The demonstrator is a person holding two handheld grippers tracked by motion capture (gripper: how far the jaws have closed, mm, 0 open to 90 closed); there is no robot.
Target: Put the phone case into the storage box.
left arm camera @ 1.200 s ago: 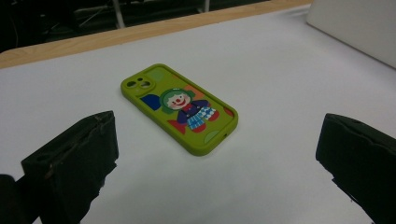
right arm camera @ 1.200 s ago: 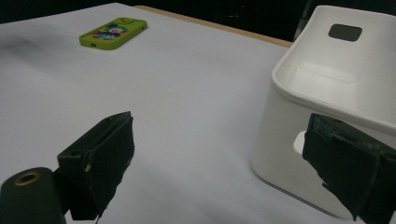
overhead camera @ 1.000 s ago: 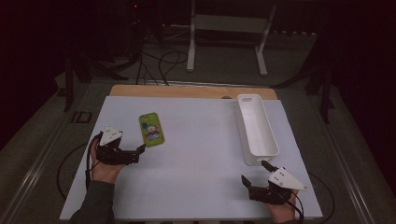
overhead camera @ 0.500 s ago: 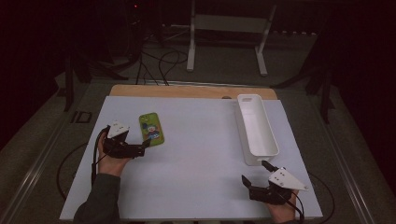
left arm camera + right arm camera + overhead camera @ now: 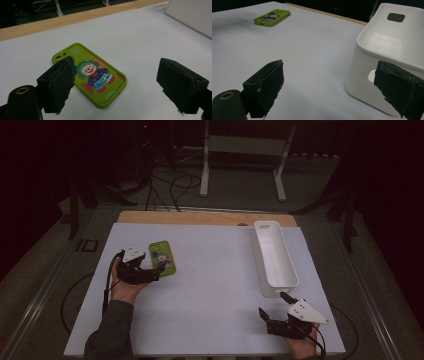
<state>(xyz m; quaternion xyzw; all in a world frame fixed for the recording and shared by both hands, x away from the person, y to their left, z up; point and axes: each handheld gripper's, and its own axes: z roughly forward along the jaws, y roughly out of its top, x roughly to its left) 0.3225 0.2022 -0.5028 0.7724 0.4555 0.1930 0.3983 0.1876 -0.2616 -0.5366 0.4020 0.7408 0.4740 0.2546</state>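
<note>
A green phone case (image 5: 91, 76) is laid flat on the white table (image 5: 210, 290), toward its left side, face up. A cartoon clown in a green hat and blue clothes is printed on it, with coloured patches around the figure, and a camera cut-out is seen at its far end. The left gripper (image 5: 161, 268) is positioned at the case's near end; in the left gripper view the case is seen between the jaws, closer to the left one, which overlaps its edge in the picture. The jaws have just been closing, but a wide gap is kept between them and the pads are not pressed on the case, so nothing is gripped. A long white bin (image 5: 274, 255) is placed on the right side of the table, well apart from the case; a cut-out is provided in its far end wall, and nothing is seen inside it. The right gripper (image 5: 272, 307) is held near the table's front edge, just before the bin's near end, with its jaws spread apart and nothing between them.
</note>
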